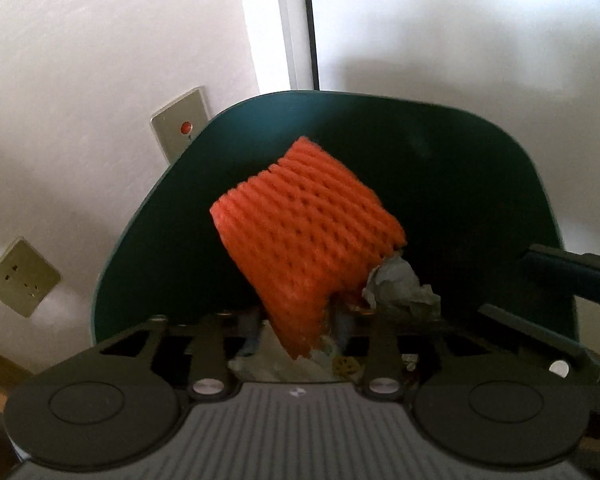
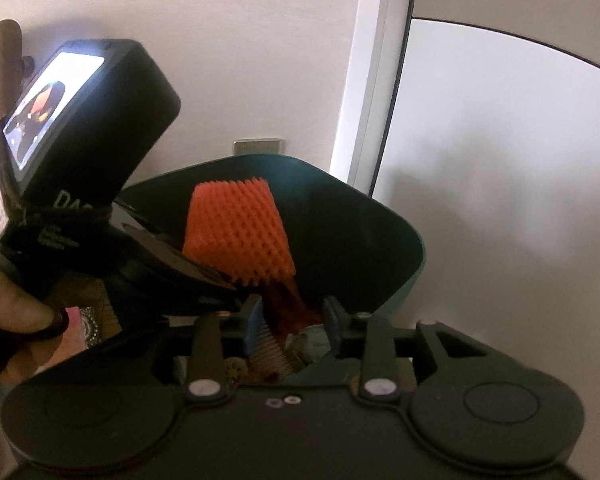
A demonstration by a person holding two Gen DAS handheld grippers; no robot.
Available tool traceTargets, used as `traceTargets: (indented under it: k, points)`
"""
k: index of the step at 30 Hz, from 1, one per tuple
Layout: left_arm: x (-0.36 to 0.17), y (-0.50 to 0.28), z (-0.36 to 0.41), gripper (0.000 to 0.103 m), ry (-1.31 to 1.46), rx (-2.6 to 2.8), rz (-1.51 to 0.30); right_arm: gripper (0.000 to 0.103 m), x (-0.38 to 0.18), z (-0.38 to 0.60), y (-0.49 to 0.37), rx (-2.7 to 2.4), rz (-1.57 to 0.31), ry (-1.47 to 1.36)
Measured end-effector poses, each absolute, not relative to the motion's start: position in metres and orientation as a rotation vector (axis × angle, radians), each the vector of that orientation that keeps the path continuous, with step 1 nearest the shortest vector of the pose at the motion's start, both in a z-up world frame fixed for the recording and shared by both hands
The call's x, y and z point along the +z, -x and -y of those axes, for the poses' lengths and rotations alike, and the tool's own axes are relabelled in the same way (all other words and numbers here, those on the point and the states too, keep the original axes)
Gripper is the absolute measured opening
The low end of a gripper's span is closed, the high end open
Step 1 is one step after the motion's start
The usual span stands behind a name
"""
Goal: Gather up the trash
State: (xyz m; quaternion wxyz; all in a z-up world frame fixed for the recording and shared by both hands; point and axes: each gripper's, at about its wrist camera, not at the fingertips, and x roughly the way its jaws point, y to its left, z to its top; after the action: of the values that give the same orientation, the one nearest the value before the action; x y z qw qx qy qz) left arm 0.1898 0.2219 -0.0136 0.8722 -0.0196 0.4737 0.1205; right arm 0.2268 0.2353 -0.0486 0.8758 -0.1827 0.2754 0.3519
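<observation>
A: Netting, orange foam fruit sleeve [image 1: 308, 232], one piece, leaning in the dark green bin [image 1: 440, 152], beside one crumpled paper wad [image 1: 400, 284].

B: Likely light, soft and springy; pinch an edge. Grippers?

A: Left gripper [image 1: 296, 320] parted, pads off the sleeve. Right gripper [image 2: 290, 320] parted, holding nothing, above the near rim.

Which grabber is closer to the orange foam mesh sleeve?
Left. The orange foam mesh sleeve dips into the left gripper; the right gripper is off beside it.
</observation>
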Motion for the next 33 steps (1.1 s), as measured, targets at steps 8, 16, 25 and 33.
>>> traceTargets:
  k: [8, 16, 25, 33]
  points:
    - [-0.006, -0.163, -0.224, 0.072, 0.112, 0.275, -0.911, 0.046, -0.034, -0.217, -0.214, 0.722, -0.541, 0.337]
    - [0.031, -0.115, -0.201, 0.072, 0.081, 0.315, -0.768, 0.049, 0.002, -0.181, -0.180, 0.726, -0.479, 0.246]
    - [0.068, -0.043, -0.170, 0.082, 0.069, 0.311, -0.609, 0.053, 0.030, -0.135, -0.133, 0.755, -0.400, 0.180]
    - [0.082, 0.017, -0.136, 0.082, 0.026, 0.305, -0.529, 0.054, 0.036, -0.095, -0.096, 0.792, -0.362, 0.136]
